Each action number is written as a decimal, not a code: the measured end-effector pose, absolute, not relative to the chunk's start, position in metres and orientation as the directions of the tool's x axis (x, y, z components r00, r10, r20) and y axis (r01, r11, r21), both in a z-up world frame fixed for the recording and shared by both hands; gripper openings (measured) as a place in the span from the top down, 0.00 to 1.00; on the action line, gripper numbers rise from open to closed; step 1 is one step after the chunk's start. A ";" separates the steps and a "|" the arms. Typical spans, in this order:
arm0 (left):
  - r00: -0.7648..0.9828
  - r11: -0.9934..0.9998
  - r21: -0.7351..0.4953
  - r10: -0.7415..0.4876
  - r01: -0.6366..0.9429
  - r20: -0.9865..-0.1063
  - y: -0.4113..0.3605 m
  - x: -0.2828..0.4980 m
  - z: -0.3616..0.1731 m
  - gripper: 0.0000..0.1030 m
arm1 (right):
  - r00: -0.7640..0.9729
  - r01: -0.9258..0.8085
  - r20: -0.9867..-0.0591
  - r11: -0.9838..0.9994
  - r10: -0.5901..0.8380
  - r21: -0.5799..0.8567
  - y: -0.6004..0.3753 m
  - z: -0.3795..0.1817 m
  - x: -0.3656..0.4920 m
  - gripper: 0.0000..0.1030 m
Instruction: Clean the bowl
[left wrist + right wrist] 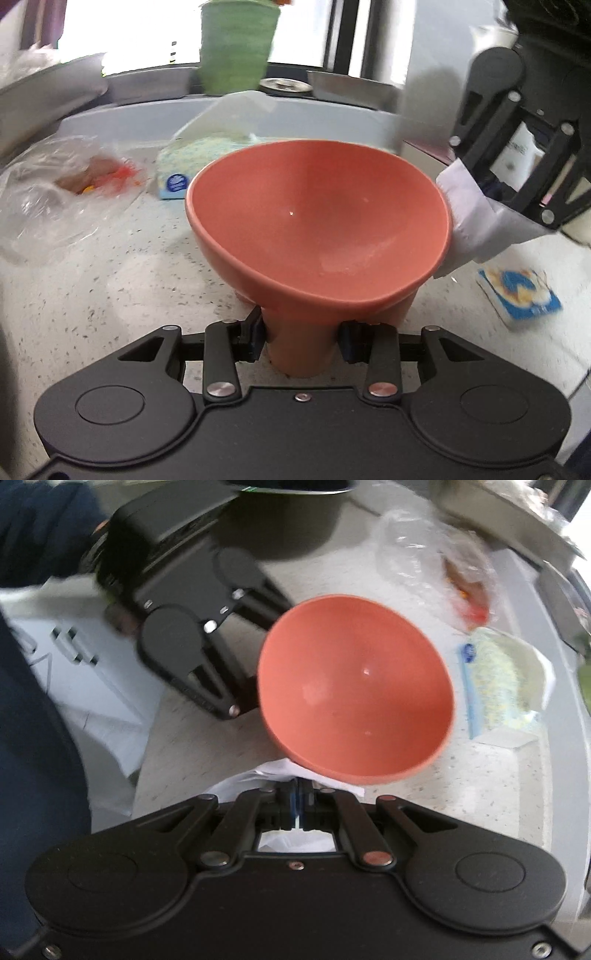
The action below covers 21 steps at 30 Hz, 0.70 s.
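Note:
A salmon-pink bowl (317, 218) on a stubby foot is tipped so that its inside faces the left wrist camera. My left gripper (301, 339) is shut on that foot, one pad on each side. Small pale specks and a dull smear show inside the bowl (354, 698). My right gripper (297, 805) is shut on a crumpled white tissue (280, 771). In the left wrist view the tissue (476, 221) hangs just outside the bowl's right rim; whether it touches, I cannot tell.
The speckled counter (110, 295) carries a tissue pack (184, 166), a clear plastic bag (55, 192) with orange scraps, and a blue-and-white packet (517, 291). A green cup (236, 48) stands at the back. White paper (92, 672) and a person's dark sleeve (37, 535) lie left.

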<state>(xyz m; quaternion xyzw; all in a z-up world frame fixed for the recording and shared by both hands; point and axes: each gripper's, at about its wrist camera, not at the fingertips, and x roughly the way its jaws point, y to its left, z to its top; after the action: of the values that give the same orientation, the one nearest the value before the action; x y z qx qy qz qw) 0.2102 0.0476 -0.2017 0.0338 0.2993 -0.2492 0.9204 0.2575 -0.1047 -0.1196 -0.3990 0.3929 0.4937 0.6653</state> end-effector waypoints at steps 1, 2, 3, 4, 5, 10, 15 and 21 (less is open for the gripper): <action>0.707 0.881 -0.065 -0.419 0.470 -0.569 0.045 0.210 -0.202 0.63 | 0.212 -0.969 -0.913 0.198 0.347 -0.150 -0.108 -0.117 0.257 0.98; 0.715 0.885 -0.049 -0.405 0.463 -0.570 0.042 0.211 -0.202 0.63 | 0.223 -0.967 -0.910 0.200 0.350 -0.160 -0.111 -0.114 0.256 0.98; 0.722 0.889 -0.033 -0.391 0.456 -0.571 0.040 0.211 -0.202 0.63 | 0.241 -0.962 -0.904 0.213 0.353 -0.174 -0.116 -0.110 0.258 0.98; 0.722 0.894 -0.037 -0.385 0.447 -0.574 0.039 0.212 -0.201 0.63 | 0.268 -0.952 -0.895 0.243 0.357 -0.188 -0.122 -0.105 0.263 0.98; 0.723 0.895 -0.039 -0.383 0.444 -0.575 0.039 0.213 -0.201 0.63 | 0.298 -0.937 -0.885 0.288 0.359 -0.199 -0.128 -0.102 0.271 0.98; 0.733 0.909 -0.039 -0.359 0.415 -0.578 0.035 0.215 -0.202 0.63 | 0.466 -0.776 -0.839 0.585 0.282 -0.234 -0.146 -0.098 0.318 0.97; 0.735 0.928 -0.041 -0.319 0.370 -0.599 0.030 0.216 -0.198 0.63 | 0.549 -0.600 -0.809 0.772 0.208 -0.209 -0.142 -0.131 0.352 0.97; 0.725 0.956 -0.048 -0.251 0.288 -0.641 0.024 0.214 -0.190 0.46 | 0.602 -0.322 -0.790 0.941 0.119 -0.103 -0.167 -0.157 0.372 0.16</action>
<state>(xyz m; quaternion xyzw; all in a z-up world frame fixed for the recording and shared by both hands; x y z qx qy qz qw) 0.2139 0.0237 -0.1902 0.0273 0.3412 -0.1450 0.9283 0.3725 -0.1665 -0.1565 -0.1182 0.4287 0.1244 0.8870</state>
